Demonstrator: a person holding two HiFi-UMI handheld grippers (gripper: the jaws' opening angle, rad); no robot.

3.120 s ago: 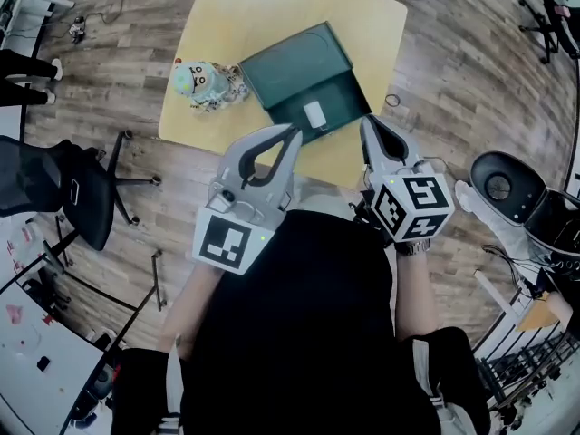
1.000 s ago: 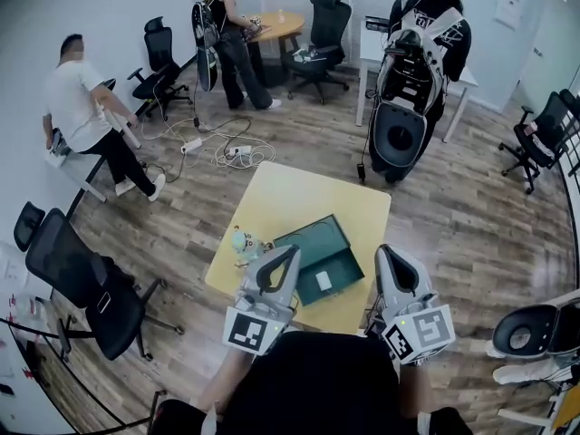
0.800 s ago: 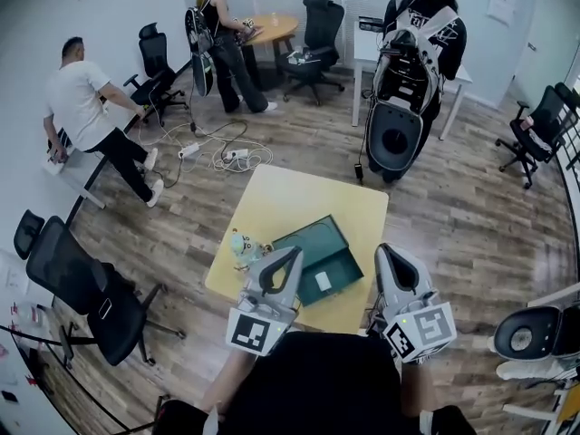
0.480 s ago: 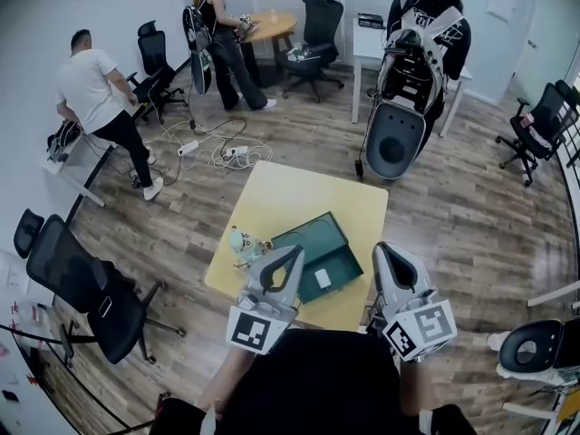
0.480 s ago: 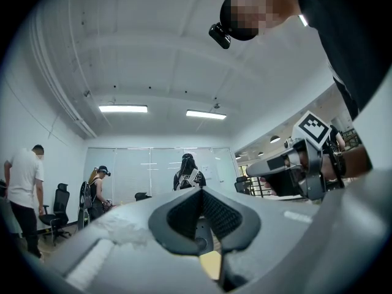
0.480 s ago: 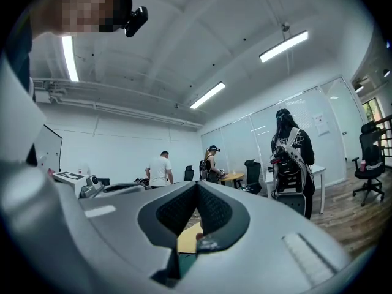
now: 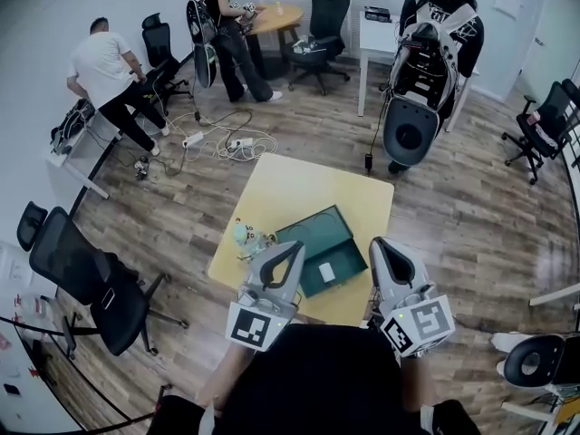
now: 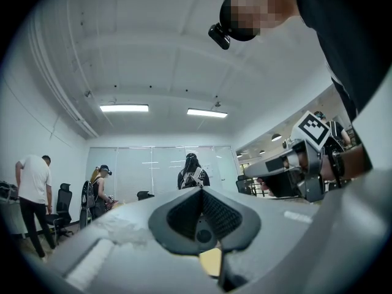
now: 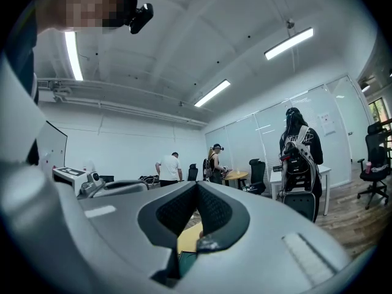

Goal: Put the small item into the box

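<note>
On the yellow table lies a dark green box, its lid folded open. A small white item rests inside the box's near half. A colourful toy stands just left of the box. Both grippers are held close to my chest, above the table's near edge and apart from the box. My left gripper is shut and empty, its tips meeting in the left gripper view. My right gripper is also shut with nothing in it, its closed tips pointing over the table.
A black office chair stands left of the table. Cables lie on the wooden floor behind it. A tall black and white machine stands beyond the table, with two people and more chairs at the back.
The head view has swung a little, so the table and room sit slightly lower. The person in the white shirt has walked further back. Both grippers stay shut in place.
</note>
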